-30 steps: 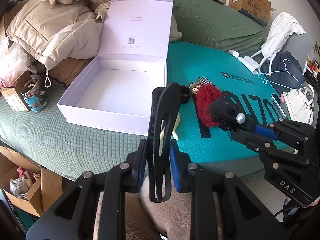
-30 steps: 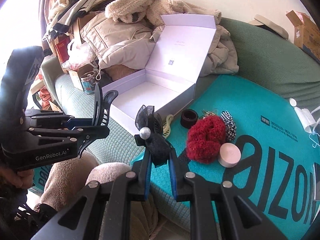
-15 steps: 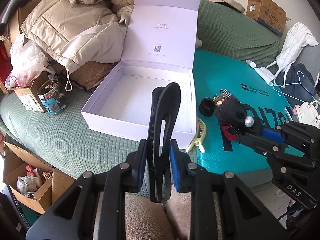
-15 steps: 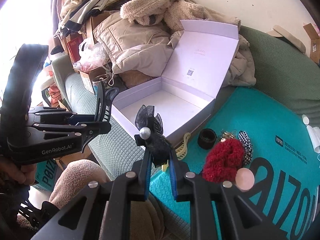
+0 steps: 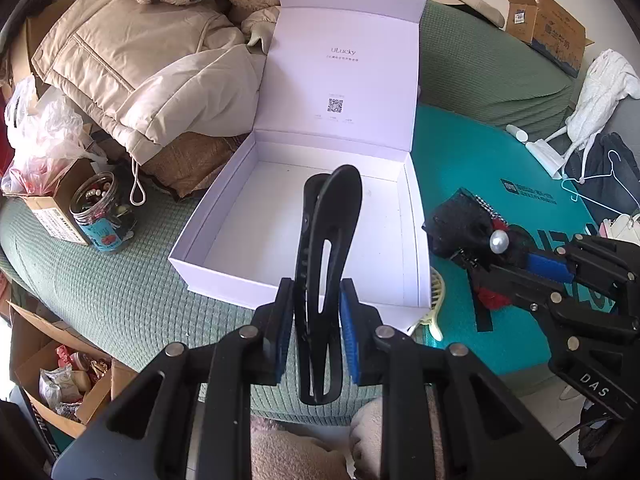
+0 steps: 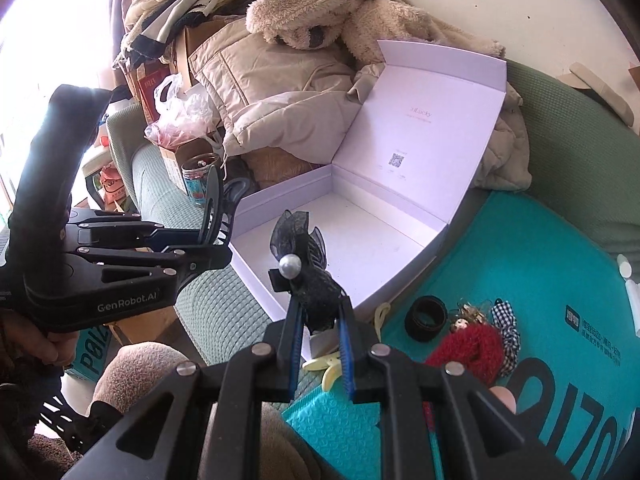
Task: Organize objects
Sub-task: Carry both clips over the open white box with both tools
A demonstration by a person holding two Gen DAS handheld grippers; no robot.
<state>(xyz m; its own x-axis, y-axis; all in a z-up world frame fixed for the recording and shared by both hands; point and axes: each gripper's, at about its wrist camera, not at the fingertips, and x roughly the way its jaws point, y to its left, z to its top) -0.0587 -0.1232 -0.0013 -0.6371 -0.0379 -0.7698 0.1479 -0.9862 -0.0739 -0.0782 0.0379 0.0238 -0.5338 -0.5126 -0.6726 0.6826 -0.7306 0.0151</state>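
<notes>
Left claw [image 5: 314, 336] grips black clip [image 5: 326, 248] before bare-floored box [image 5: 224, 216].

One open white box [image 5: 304, 216] lay there; beside it were two black clips, one jar [image 5: 102, 216] and two scrunchies.

Left tool [image 5: 314, 336]: black frame, blue pads, silver screws, "GenRobot.AI" lettering. Right tool [image 6: 320, 344]: same, marked "DAS".

The left gripper [image 5: 314, 332] squeezes a long black hair clip [image 5: 326, 264] that stands up in front of the open white box [image 5: 224, 216]. The box sits on a green cover [image 5: 120, 292].
</notes>
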